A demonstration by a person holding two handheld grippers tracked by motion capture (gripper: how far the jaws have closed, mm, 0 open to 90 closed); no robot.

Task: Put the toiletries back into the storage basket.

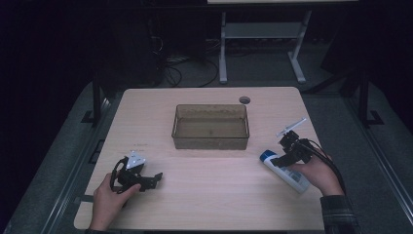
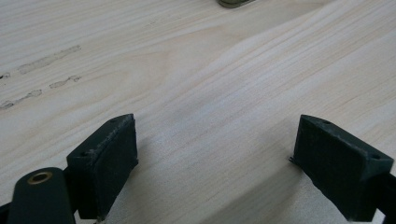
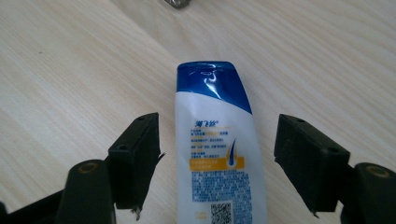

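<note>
A white shampoo bottle (image 1: 287, 171) with a blue cap lies flat on the right side of the wooden table (image 1: 204, 195). In the right gripper view the bottle (image 3: 217, 154) lies between the two black jaws with a gap on each side, cap end pointing away. My right gripper (image 1: 278, 158) is open over the bottle's cap end. My left gripper (image 1: 155, 179) rests at the table's front left, open, and in the left gripper view only bare wood (image 2: 210, 116) lies between its jaws.
A brown translucent bin (image 1: 210, 126) stands at the table's middle, toward the back. A round cable port (image 1: 244, 100) sits near the far edge. Table legs and cables stand on the floor beyond.
</note>
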